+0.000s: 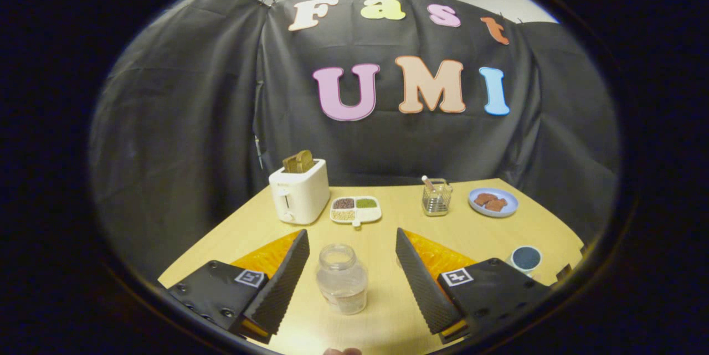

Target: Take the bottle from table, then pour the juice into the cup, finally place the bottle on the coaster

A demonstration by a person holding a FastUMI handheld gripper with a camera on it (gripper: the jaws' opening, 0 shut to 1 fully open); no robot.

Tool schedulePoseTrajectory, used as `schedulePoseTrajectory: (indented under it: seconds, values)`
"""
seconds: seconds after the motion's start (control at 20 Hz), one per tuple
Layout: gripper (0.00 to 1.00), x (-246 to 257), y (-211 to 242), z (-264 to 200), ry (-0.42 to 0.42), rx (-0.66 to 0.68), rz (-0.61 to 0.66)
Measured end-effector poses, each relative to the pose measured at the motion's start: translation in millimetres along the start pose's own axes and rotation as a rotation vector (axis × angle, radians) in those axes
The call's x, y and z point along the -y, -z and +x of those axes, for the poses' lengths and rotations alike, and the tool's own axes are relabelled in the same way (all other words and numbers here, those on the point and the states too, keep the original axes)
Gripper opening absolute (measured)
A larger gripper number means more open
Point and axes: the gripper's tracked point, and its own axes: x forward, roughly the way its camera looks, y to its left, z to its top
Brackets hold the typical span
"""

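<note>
A clear, wide-mouthed bottle (341,278) stands upright on the wooden table (388,222), its mouth uncapped and a little pale content at its bottom. My gripper (352,233) is open, and the bottle stands between the two fingers (282,283), with a gap on each side. Neither finger touches it. To the right, beyond the right finger, sits a small white round cup (525,259) with a dark inside, near the table's right edge.
At the back of the table stand a white toaster (299,195) with toast in it, a divided white dish (355,210) of grains, a clear glass holder (436,198) with a stick, and a blue plate (493,202) of brown biscuits. Black cloth walls the booth.
</note>
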Motion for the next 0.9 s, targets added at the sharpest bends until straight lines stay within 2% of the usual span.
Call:
schedulePoseTrajectory:
  seconds: [0.45, 0.85, 0.9]
  values:
    - [0.99, -11.3, 71.0, 24.8, -0.033, -0.168, -0.046]
    - [0.99, -9.4, 97.2, 34.3, -0.007, -0.25, -0.057]
    - [0.93, -10.3, 101.6, 36.1, -0.007, -0.267, -0.056]
